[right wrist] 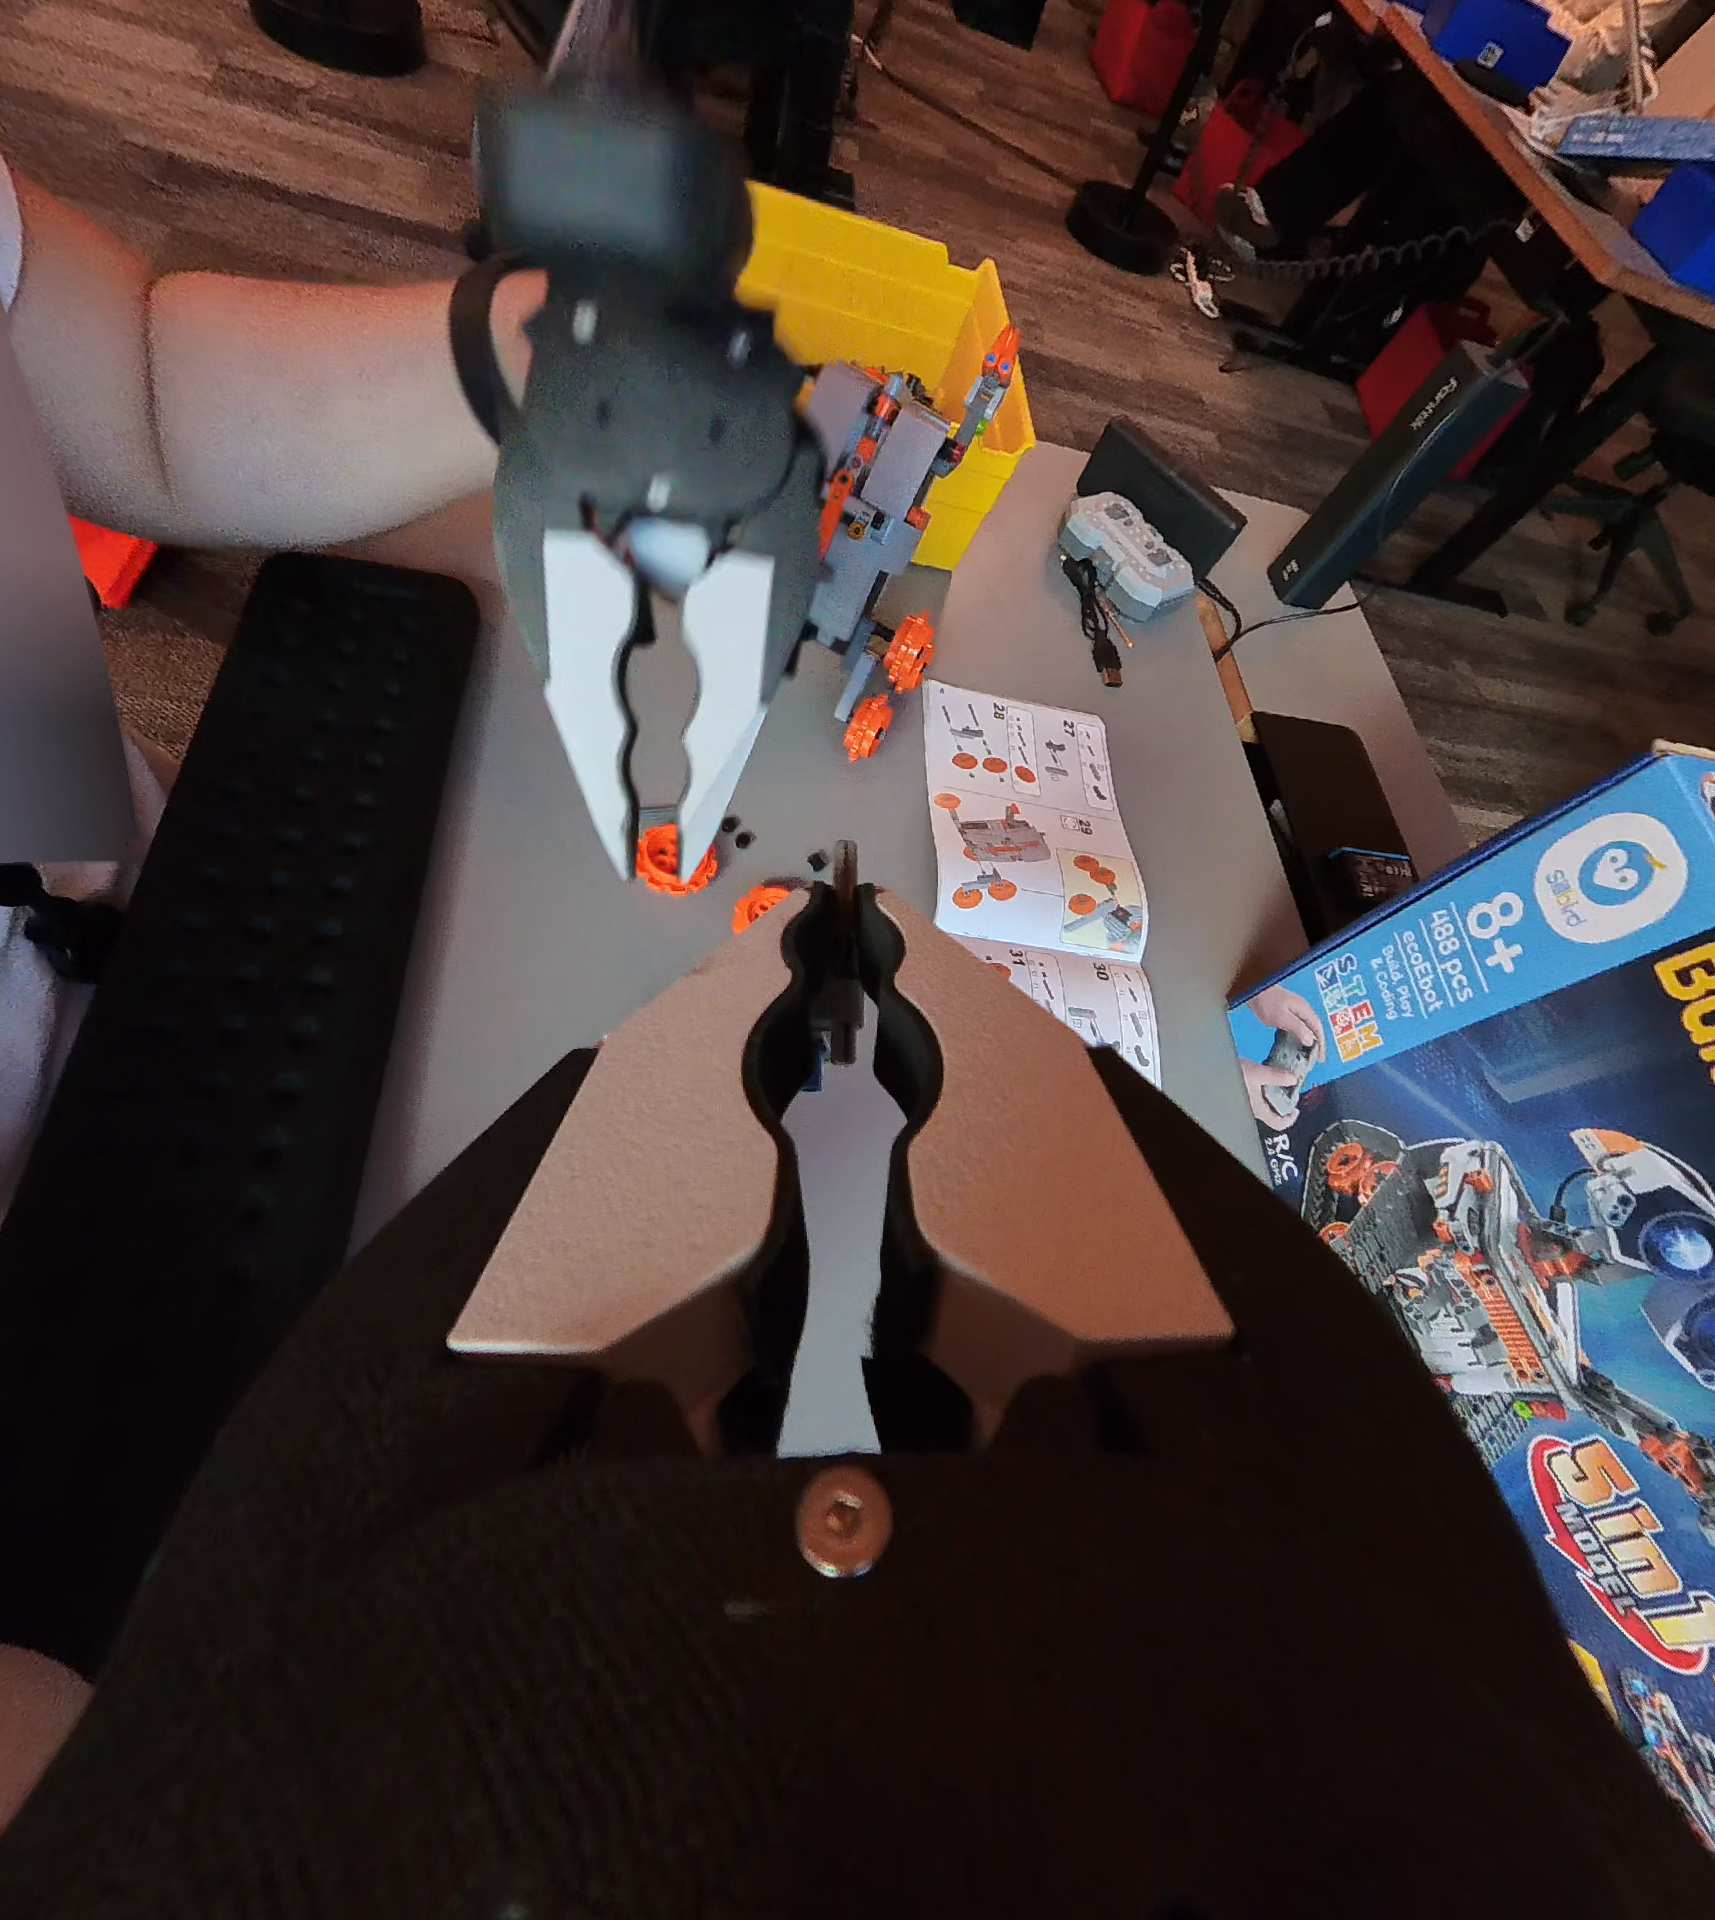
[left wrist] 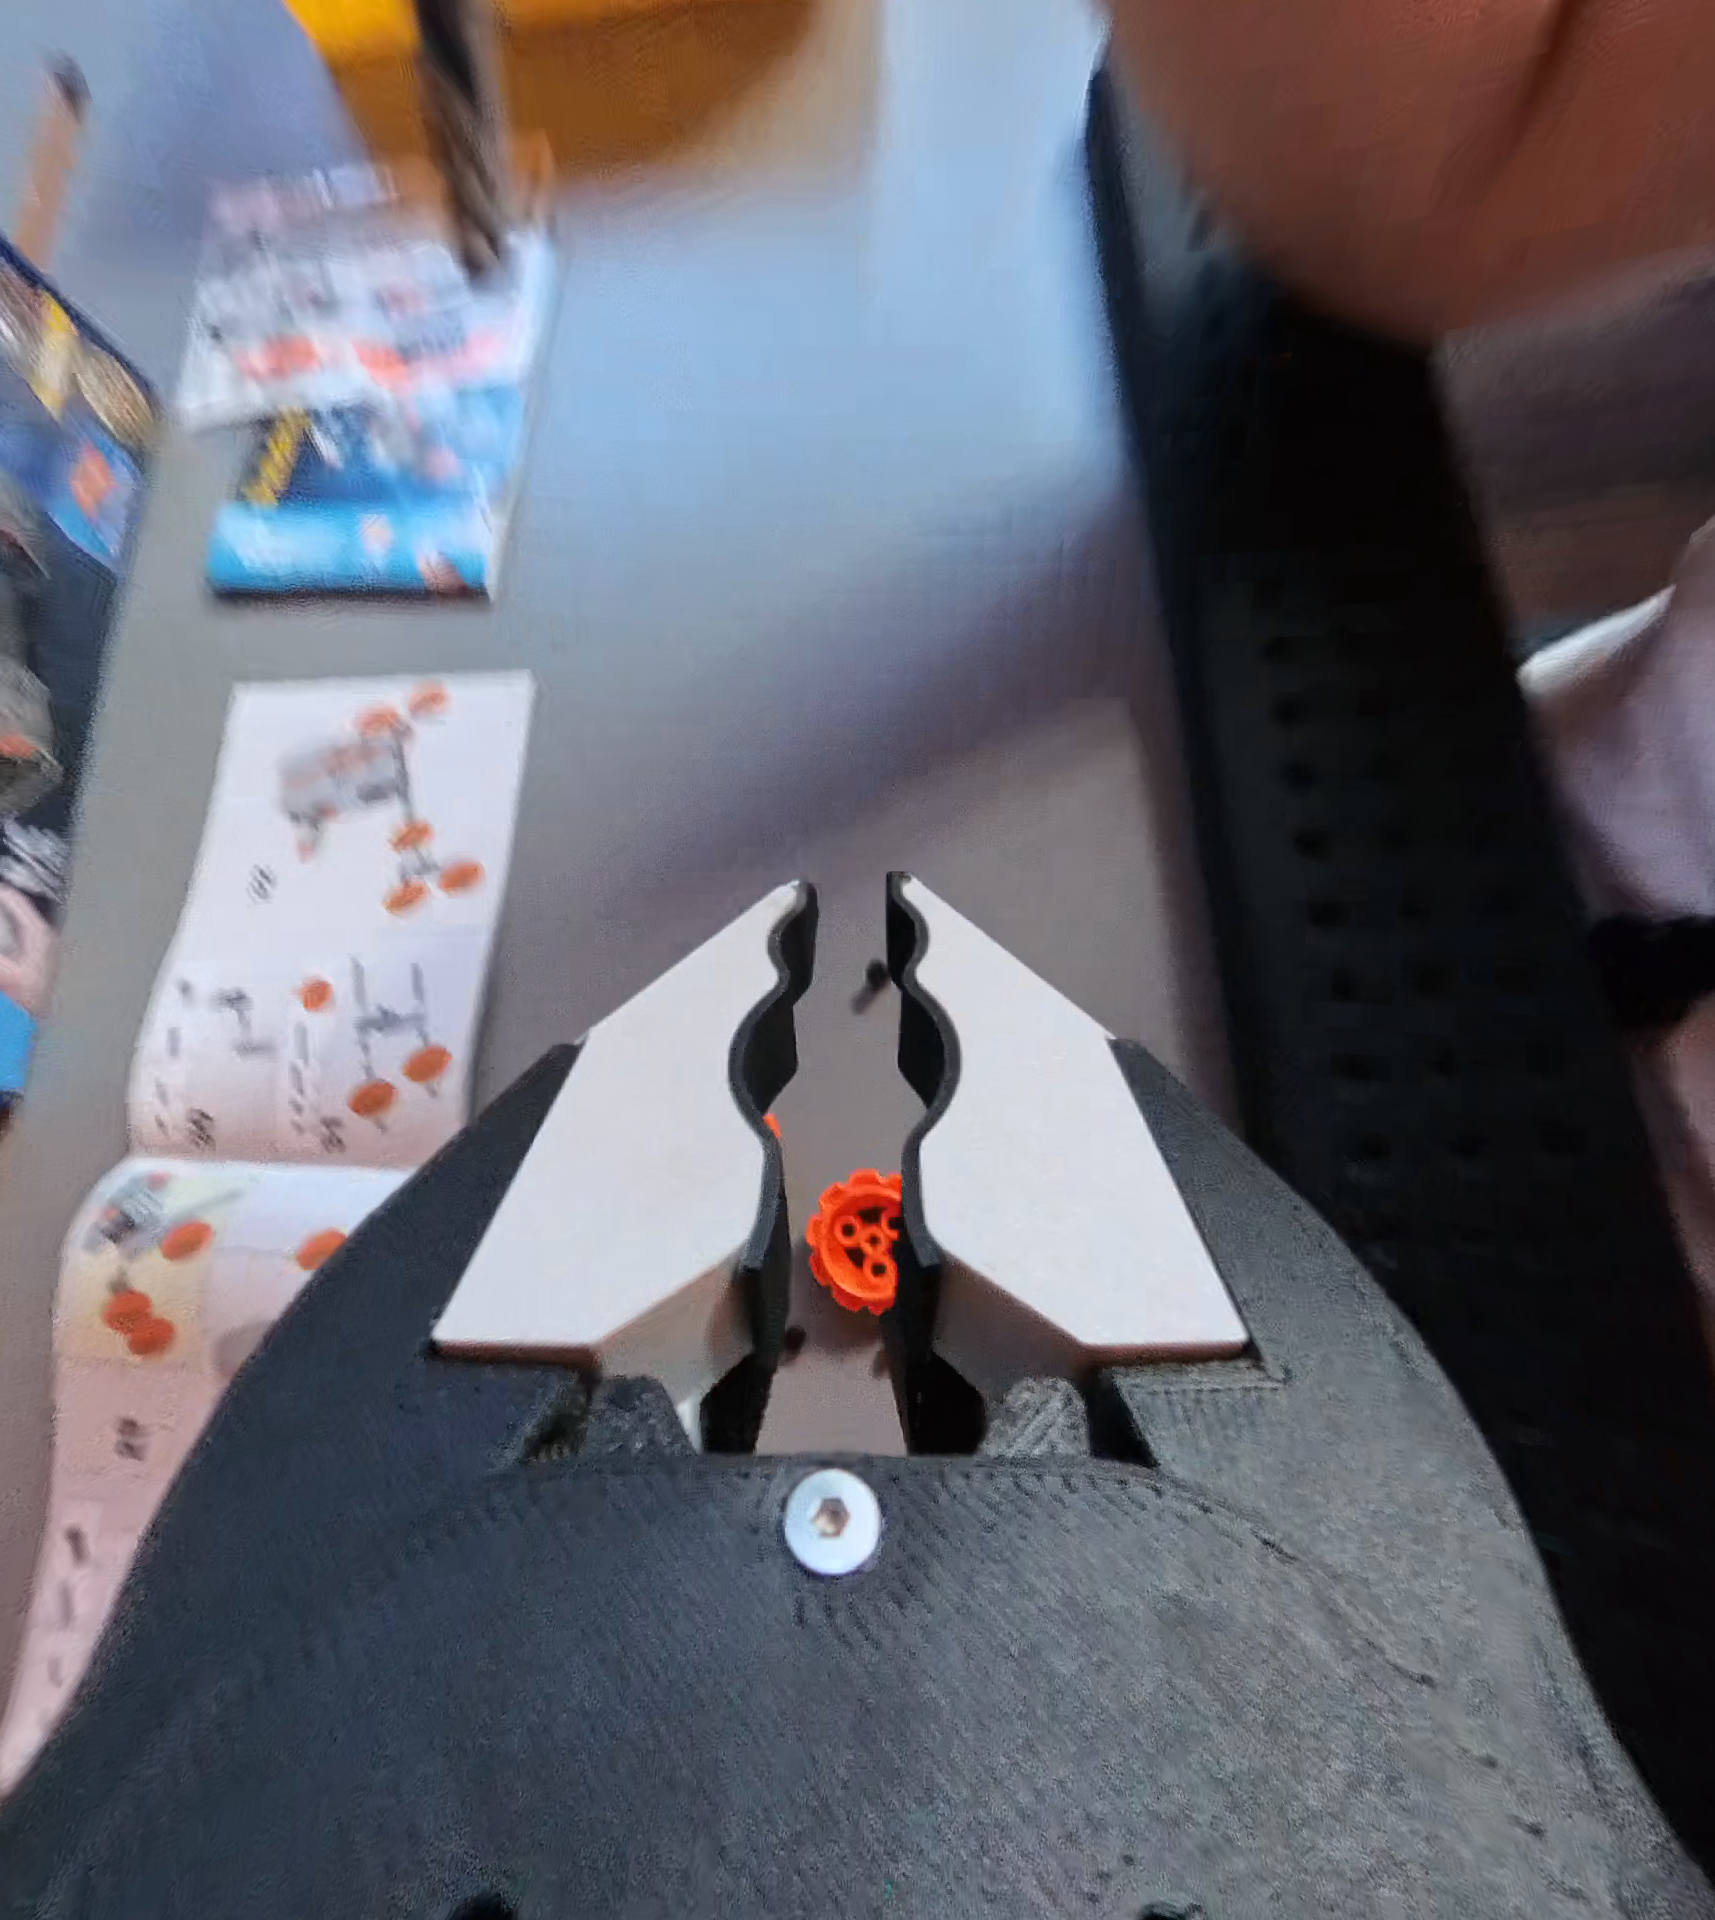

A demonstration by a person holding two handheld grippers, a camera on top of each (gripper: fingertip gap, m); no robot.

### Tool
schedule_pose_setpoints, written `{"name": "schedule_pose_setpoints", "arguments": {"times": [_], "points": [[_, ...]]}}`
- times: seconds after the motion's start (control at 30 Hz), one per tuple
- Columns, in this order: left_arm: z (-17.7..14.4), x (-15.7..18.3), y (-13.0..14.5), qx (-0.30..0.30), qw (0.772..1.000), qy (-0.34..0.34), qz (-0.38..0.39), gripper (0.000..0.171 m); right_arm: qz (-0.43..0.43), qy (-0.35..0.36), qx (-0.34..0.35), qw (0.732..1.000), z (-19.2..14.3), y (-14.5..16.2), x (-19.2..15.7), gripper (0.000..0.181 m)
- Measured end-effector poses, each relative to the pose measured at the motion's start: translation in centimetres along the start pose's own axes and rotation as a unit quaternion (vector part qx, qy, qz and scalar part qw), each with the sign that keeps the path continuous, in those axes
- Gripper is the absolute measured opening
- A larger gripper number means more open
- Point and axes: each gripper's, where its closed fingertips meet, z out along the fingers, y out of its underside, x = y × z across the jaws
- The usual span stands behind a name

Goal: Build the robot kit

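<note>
Right wrist view shows the right gripper (right wrist: 840, 899) nearest, its jaws pinched almost together on a thin dark grey piece (right wrist: 842, 977) that stands upright between the pads and pokes out past the tips at twelve o'clock. Just beside those tips, at ten o'clock, a loose orange gear (right wrist: 759, 906) lies flat on the grey table (right wrist: 520, 987), with a few small black pins (right wrist: 737, 831) a little beyond it. Farther out at eleven o'clock the left gripper (right wrist: 664, 852) points steeply down at a second orange gear (left wrist: 853, 1242). From the left wrist view its jaws stand only a narrow gap apart with nothing between the tips, and that gear sits on the table below the fingers, partly hidden behind one of them. Whether the tips touch the gear I cannot tell. At one o'clock an open instruction booklet (right wrist: 1040, 821) lies flat, and at three o'clock a blue printed box (right wrist: 1559, 1195) rests at the table's edge. A black perforated strip (right wrist: 240, 935) runs along the nine o'clock side. Beyond the left gripper, around twelve to one o'clock, stands a half-built grey and orange model (right wrist: 863, 488) with gears on its lower end, a yellow bin (right wrist: 894, 301) behind it, and a grey control unit (right wrist: 1128, 556) with a cable nearby.
</note>
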Motion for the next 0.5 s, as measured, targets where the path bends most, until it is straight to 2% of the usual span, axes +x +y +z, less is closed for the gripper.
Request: {"name": "schedule_pose_setpoints", "arguments": {"times": [0.07,0.13,0.27,0.43,0.5], "points": [[2.3,0.3,3.1,-0.048,0.999,-0.012,-0.020,0.012,0.003,-0.001,0.000,1.000,0.0,0.2,0.2,0.002],[3.6,0.0,4.6,-0.067,0.996,-0.022,-0.049,0.015,0.005,0.000,-0.005,1.000,0.1,0.4,0.4,0.002],[4.9,0.2,5.2,-0.089,0.994,-0.010,-0.065,0.012,0.009,-0.001,-0.024,1.000,0.5,1.3,0.5,0.002],[6.6,-0.2,6.6,-0.146,0.984,-0.033,-0.097,0.024,0.006,0.001,-0.034,0.999,0.6,1.6,0.6,0.002],[7.0,0.6,6.5,-0.136,0.985,-0.017,-0.107,0.017,0.005,0.002,-0.032,0.999,0.4,1.6,0.5,0.002]]}}
